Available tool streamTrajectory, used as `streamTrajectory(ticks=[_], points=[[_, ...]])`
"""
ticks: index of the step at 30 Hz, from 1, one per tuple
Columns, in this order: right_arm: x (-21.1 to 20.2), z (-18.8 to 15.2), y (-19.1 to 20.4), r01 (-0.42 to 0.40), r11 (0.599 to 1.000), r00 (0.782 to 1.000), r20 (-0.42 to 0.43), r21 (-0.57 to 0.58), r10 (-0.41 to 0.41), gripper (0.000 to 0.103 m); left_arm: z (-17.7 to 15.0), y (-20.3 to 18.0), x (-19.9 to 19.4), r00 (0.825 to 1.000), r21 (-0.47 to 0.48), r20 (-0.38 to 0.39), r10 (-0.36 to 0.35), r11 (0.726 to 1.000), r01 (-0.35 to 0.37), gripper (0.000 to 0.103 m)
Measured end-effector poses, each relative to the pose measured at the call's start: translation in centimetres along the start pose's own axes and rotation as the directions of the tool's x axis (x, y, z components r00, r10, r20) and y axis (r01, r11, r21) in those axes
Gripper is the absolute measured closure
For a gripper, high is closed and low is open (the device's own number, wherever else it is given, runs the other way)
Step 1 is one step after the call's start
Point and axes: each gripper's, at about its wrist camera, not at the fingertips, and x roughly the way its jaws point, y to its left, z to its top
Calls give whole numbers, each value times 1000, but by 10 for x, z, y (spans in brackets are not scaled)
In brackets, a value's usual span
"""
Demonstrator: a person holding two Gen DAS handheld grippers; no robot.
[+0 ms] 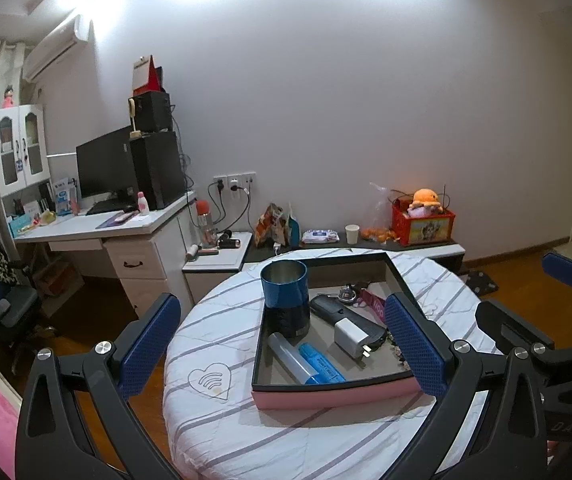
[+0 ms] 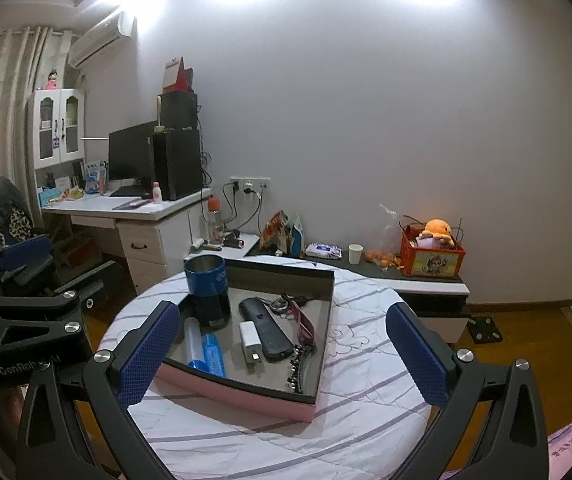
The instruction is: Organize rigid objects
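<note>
Centrally on the round table (image 1: 222, 432), draped in a white striped cloth, sits a pink-sided tray (image 1: 334, 394) with a dark rim. Inside it, a blue cup (image 1: 285, 289) stands upright at about 11 o'clock, with a clear tube (image 1: 291, 356) and a blue marker (image 1: 322, 363) lying side by side at 7 o'clock. A black remote (image 1: 346, 318) lies mid-tray, a white charger plug (image 1: 351, 338) resting on it; keys (image 1: 348, 292) and a maroon strap (image 2: 304, 322) sit toward 1 o'clock, a beaded chain (image 2: 297, 368) at 4 o'clock. Both the left gripper (image 1: 282, 344) and right gripper (image 2: 282, 348) hover with jaws spread wide, holding nothing.
</note>
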Motion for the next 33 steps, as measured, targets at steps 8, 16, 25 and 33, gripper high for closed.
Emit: streamTrajectory(ticks=[8,16,25,33], points=[[11,-2,-12,1,1000,1000,-24,15,-1,0,1,-9,11,1000,16,-12,4,1000,-3,0],[13,1,-16,-1,1000,1000,-16,14,1,0,3,-13,13,1000,15,-1,10,1000,-10,0],[0,2,-10,-1,1000,998,68,-7,1,0,2,-3,-1,997,-24,73,7,1000,-5,0],[-3,3,-1,-4,1000,993,120,-27,8,0,0,7,-7,995,-41,93,31,999,-27,0]])
